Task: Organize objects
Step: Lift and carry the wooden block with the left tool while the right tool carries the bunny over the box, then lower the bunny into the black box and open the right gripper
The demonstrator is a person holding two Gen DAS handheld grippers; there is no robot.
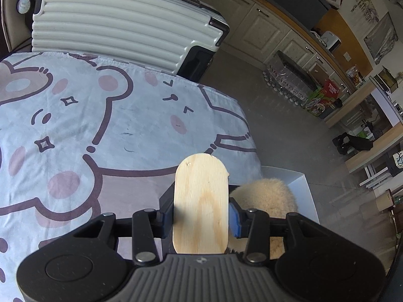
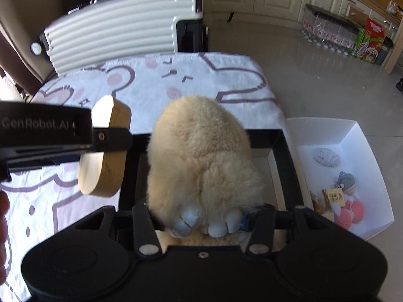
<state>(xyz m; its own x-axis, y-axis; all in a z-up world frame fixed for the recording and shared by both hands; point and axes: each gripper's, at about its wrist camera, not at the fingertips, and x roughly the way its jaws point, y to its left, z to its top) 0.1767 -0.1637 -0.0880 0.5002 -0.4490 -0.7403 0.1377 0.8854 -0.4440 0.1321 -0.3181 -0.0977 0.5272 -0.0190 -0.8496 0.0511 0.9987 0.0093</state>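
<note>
My left gripper (image 1: 200,211) is shut on a pale wooden oval block (image 1: 201,181), blue pads pressing on its two sides. In the right wrist view the same block (image 2: 108,176) hangs in the left gripper (image 2: 108,138) above the table's cloth, just left of a black box (image 2: 284,156). My right gripper (image 2: 201,217) is shut on a fluffy cream plush toy (image 2: 201,151), which hangs over the black box's white inside. The plush toy (image 1: 267,196) also shows to the right of the block in the left wrist view.
The table wears a pale cloth with cartoon bears (image 1: 100,125). A white tray (image 2: 362,138) past the table's right edge holds a grey lump, a grey plush charm and pink bits. A ribbed white suitcase (image 2: 121,30) stands behind the table. Floor lies to the right.
</note>
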